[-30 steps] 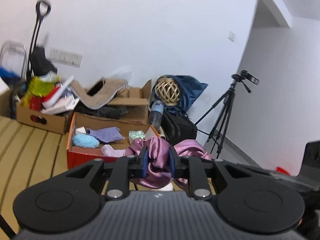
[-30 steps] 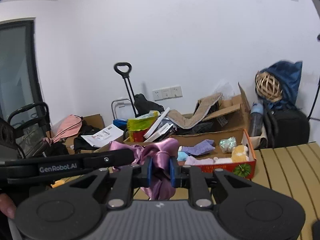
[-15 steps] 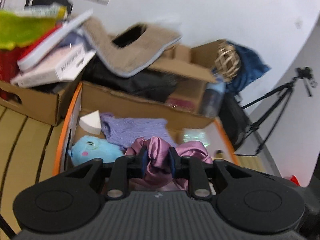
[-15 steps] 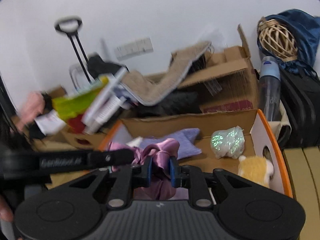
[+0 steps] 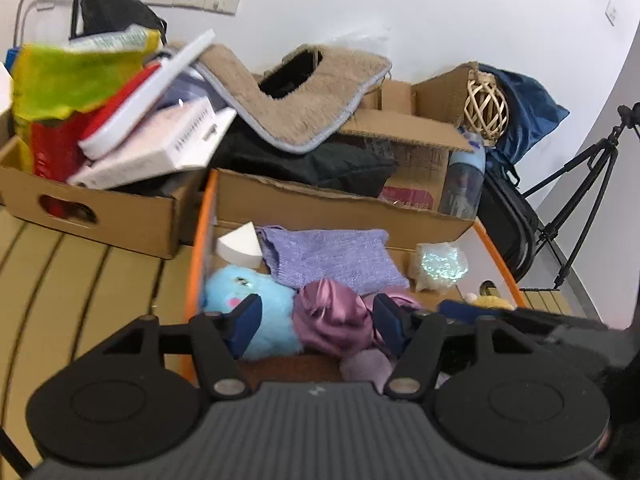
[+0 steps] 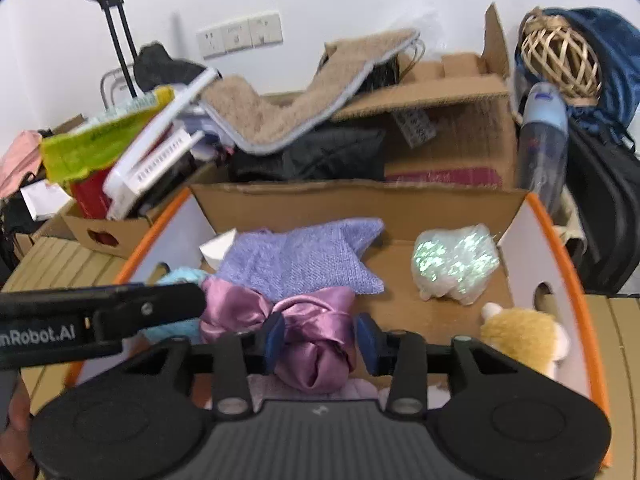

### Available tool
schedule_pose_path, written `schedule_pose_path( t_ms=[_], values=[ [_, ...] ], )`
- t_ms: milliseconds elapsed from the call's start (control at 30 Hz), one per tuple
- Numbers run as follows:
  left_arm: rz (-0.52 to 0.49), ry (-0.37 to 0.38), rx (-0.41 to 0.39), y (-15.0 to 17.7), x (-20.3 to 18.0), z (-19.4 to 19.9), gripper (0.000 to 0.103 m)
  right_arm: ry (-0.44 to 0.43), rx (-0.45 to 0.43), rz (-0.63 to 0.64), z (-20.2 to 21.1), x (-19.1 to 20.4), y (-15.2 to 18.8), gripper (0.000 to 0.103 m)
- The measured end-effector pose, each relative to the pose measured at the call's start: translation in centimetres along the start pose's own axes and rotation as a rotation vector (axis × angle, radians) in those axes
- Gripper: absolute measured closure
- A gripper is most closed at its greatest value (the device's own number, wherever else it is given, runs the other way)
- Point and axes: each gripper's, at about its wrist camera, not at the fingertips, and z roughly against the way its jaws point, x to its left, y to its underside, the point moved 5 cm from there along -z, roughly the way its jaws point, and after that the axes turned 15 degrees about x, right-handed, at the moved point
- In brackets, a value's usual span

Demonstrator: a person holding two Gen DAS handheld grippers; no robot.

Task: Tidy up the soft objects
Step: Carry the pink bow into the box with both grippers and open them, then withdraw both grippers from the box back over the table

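Between both grippers' opening fingers [image 6: 275,338], purple satin cloth [image 6: 308,340].

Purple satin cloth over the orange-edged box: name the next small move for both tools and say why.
Probably draw both tools back and up, clear of the box. The purple satin cloth already lies inside the orange-edged box, beside the blue plush. The left tool and right tool are opening, pads off the fabric that sits between them.

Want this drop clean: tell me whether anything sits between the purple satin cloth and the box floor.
Yes. The purple satin cloth lies partly on the blue plush and the lavender knit cloth in the orange-rimmed box. Both tools' jaws are opening around it.
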Motion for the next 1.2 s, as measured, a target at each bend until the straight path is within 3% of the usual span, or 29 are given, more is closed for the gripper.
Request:
schedule_pose_path(
  t_ms=[200, 367, 533, 600, 667, 833, 967, 1100, 1200],
  values=[
    [-0.079, -0.071, -0.111, 2.9, -1.3, 8.0, 0.038, 0.022, -0.128, 0.026, 9.6, 0.0, 1.6, 0.055],
    [-0.140, -0.228, -0.227, 8.5, -1.9, 14.4, 0.038, 0.096, -0.252, 0.077, 18.4, -0.2, 6.4, 0.054],
    [-0.120, -0.219, -0.290, 15.1, -2.5, 19.9, 0.037, 0.117, -0.354, 0.074, 25.5, 0.2, 12.5, 0.048],
    [-0.113, -0.208, -0.319, 18.1, -2.9, 21.8, 0.032, 0.103, -0.389, 0.068, 27.6, 0.7, 15.5, 0.042],
    [-0.098, -0.194, -0.344, 21.5, -3.0, 23.5, 0.029, 0.102, -0.421, 0.060, 28.8, 1.3, 18.8, 0.036],
    [-0.088, -0.201, -0.344, 29.6, -3.2, 25.4, 0.026, 0.070, -0.403, 0.002, 28.9, 3.1, 27.9, 0.035],
    [-0.093, -0.207, -0.290, 36.1, -3.5, 25.2, 0.025, 0.062, -0.391, 0.002, 28.1, 5.1, 35.2, 0.027],
    [-0.088, -0.255, -0.275, 39.8, -3.2, 24.5, 0.025, 0.084, -0.344, 0.012, 26.3, 6.4, 39.7, 0.027],
    [-0.100, -0.263, -0.291, 41.4, -3.4, 24.6, 0.025, 0.097, -0.359, -0.005, 26.2, 6.6, 42.1, 0.027]
  ],
)
